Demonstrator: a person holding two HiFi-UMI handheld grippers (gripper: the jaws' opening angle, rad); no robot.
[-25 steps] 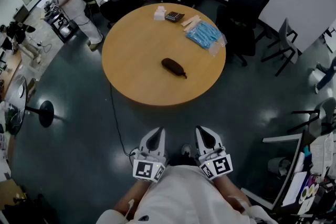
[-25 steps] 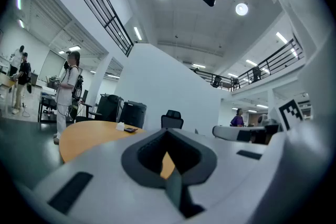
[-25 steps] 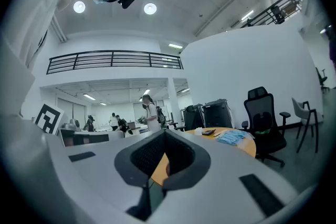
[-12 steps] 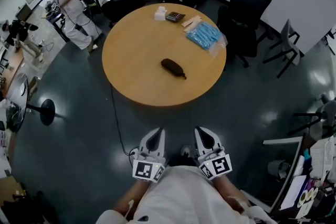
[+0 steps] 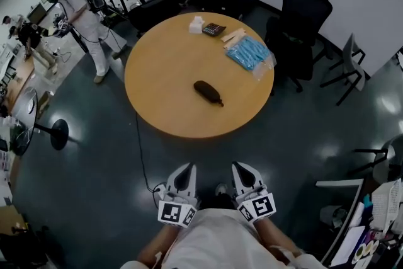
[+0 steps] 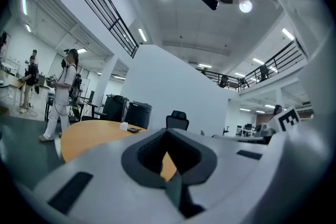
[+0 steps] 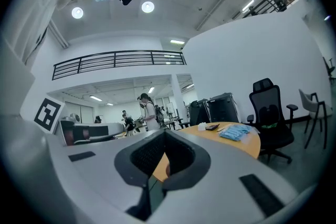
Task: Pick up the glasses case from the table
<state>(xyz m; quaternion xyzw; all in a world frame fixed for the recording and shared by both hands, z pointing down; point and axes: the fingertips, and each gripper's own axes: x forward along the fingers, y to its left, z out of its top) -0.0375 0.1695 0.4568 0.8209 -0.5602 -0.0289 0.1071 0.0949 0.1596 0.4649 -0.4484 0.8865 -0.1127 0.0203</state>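
- The glasses case (image 5: 208, 92) lies untouched near the middle of the round bench (image 5: 157, 66), dark against the wood, well apart from both tongs; it sits a little lower in the head view than a second ago, so the view has shifted rather than the case
- The left tongs (image 5: 186, 168) and right tongs (image 5: 239, 167) stay side by side close to the person's body, over the dark floor and short of the bench's near edge; their place in the head view is barely different from before
- In its own view the left tongs (image 6: 168, 136) have their jaws together with nothing between them; the right tongs (image 7: 165, 134) are likewise closed and empty
- The person in white (image 5: 82, 6) beyond the bench has stepped along the far left side; the blue packet (image 5: 250, 52) and calculator (image 5: 214, 29) keep their spots at the far rim
- My reading: the approach has scarcely begun; one pair of tongs must open and travel across the bench before any grasp
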